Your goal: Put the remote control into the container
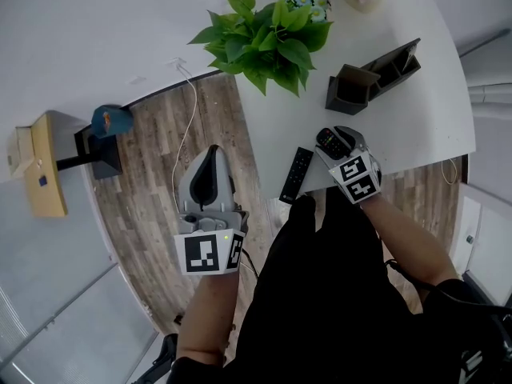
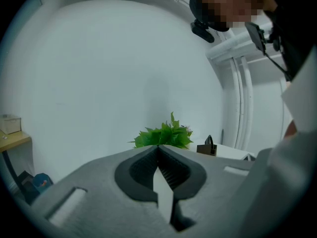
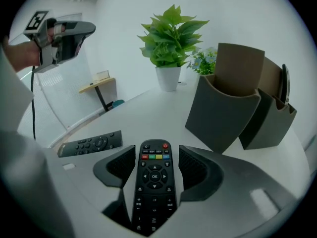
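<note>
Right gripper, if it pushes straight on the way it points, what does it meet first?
The remote with coloured buttons, lying between the right gripper's open tongs, then probably the white table under it.

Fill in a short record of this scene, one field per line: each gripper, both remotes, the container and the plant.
Left gripper: jaws together, nothing between them, held off to the side of the table.
Right gripper: jaws apart on either side of a remote, pads not touching it.
Remote with coloured buttons: between the right jaws, outside the container.
Slim remote: flat on the table, left of the right gripper.
Container: dark, upright, beyond the right gripper.
Plant: in a white pot, on the table's far side.
</note>
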